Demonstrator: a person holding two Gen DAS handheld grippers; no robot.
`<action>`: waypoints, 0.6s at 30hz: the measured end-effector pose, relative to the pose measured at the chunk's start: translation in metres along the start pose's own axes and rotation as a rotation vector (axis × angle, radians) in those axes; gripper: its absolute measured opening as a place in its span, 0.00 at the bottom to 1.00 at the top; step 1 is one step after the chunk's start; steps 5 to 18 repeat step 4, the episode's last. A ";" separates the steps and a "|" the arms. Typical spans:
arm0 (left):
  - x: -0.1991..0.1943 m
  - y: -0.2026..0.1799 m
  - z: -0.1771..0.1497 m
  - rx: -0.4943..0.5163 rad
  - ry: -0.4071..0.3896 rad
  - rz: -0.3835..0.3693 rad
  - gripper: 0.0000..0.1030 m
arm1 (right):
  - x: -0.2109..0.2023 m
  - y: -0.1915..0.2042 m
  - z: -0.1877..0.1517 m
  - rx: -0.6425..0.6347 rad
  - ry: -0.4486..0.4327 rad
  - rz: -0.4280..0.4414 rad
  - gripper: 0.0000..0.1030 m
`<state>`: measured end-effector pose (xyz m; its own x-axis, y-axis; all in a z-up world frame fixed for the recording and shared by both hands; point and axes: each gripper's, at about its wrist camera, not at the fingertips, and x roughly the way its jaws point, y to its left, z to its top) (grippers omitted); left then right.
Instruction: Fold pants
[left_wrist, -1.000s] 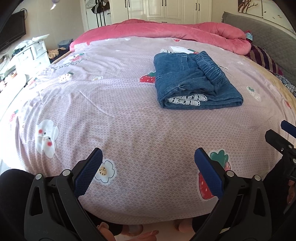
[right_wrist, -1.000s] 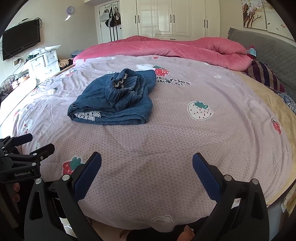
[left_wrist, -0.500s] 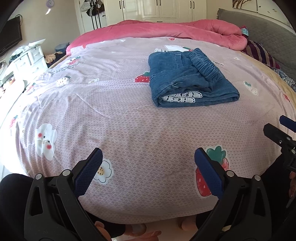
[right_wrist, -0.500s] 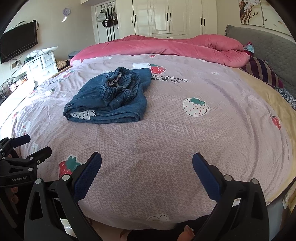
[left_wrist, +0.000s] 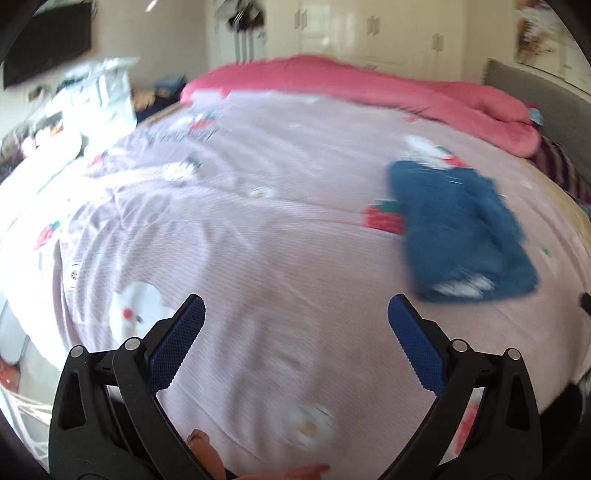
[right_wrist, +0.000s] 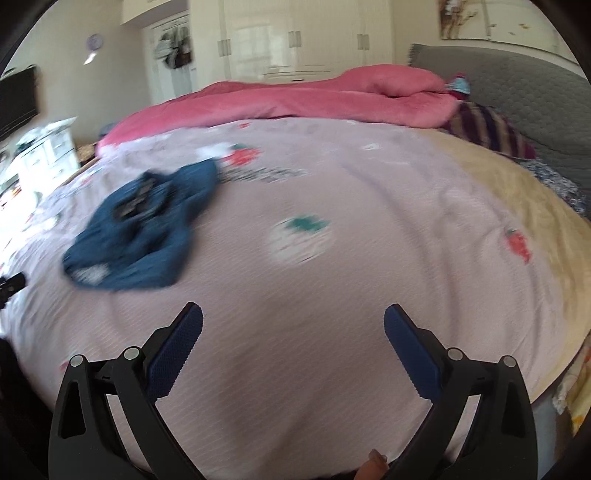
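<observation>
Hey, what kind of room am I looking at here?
A bedroom, most likely: a wide bed with a strawberry-print sheet, a pink duvet bunched at the far side, and white wardrobes behind.

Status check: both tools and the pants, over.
Left tool open, empty. Right tool open, empty. Pants folded on the bed, untouched. Nothing between tools and pants.

Both views motion-blurred; pants (left_wrist: 461, 229) folds indistinct; sheet (left_wrist: 277, 240) prints smeared; dresser (left_wrist: 99, 96) clutter unreadable

Blue denim pants (left_wrist: 461, 229) lie folded in a compact bundle, blurred.
</observation>
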<state>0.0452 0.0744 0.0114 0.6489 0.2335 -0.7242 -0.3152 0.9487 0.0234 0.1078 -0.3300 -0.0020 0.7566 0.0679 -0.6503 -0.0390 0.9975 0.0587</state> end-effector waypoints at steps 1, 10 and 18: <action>0.013 0.016 0.012 -0.023 0.020 0.020 0.91 | 0.011 -0.018 0.013 0.021 -0.008 -0.033 0.95; 0.062 0.072 0.051 -0.084 0.084 0.153 0.91 | 0.058 -0.070 0.048 0.065 0.055 -0.165 0.96; 0.062 0.072 0.051 -0.084 0.084 0.153 0.91 | 0.058 -0.070 0.048 0.065 0.055 -0.165 0.96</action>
